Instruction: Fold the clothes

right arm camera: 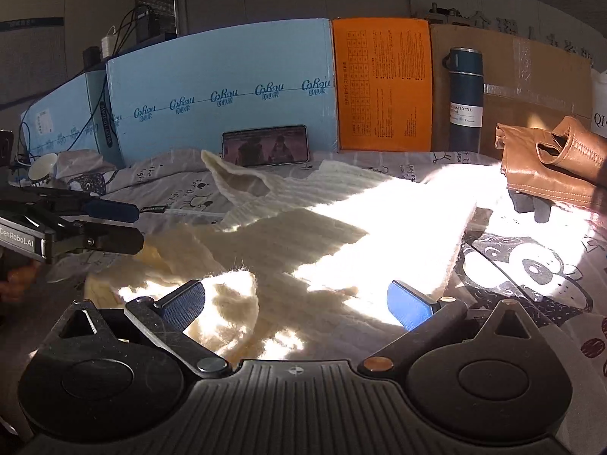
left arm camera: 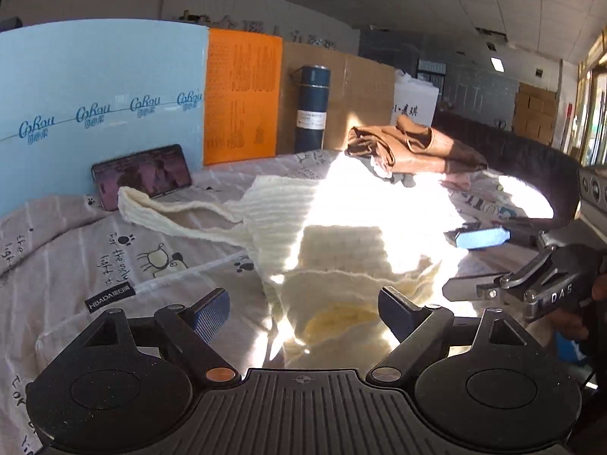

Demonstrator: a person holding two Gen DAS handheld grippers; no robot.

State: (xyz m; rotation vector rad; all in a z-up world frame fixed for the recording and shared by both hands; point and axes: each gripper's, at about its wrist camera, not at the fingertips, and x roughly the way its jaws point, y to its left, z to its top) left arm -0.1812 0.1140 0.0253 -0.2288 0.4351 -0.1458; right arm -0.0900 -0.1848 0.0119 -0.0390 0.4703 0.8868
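A cream ribbed knit sweater point(left arm camera: 334, 235) lies spread on the printed bedsheet point(left arm camera: 76, 250), one sleeve stretched toward the phone, the near hem bunched. It also shows in the right wrist view point(right arm camera: 303, 235). My left gripper point(left arm camera: 303, 307) is open, its jaws wide apart just above the bunched near edge, holding nothing. My right gripper point(right arm camera: 296, 303) is open over the sweater's near part, empty. The right gripper shows in the left wrist view point(left arm camera: 474, 258) at the right; the left gripper shows in the right wrist view point(right arm camera: 121, 223) at the left.
A folded brown leather garment point(left arm camera: 413, 148) lies at the back right. A phone point(left arm camera: 142, 176) leans on a blue box point(left arm camera: 95, 113). An orange box point(left arm camera: 242, 94), a dark vacuum bottle point(left arm camera: 312, 110) and cardboard stand along the back. A cup point(right arm camera: 41, 167) sits far left.
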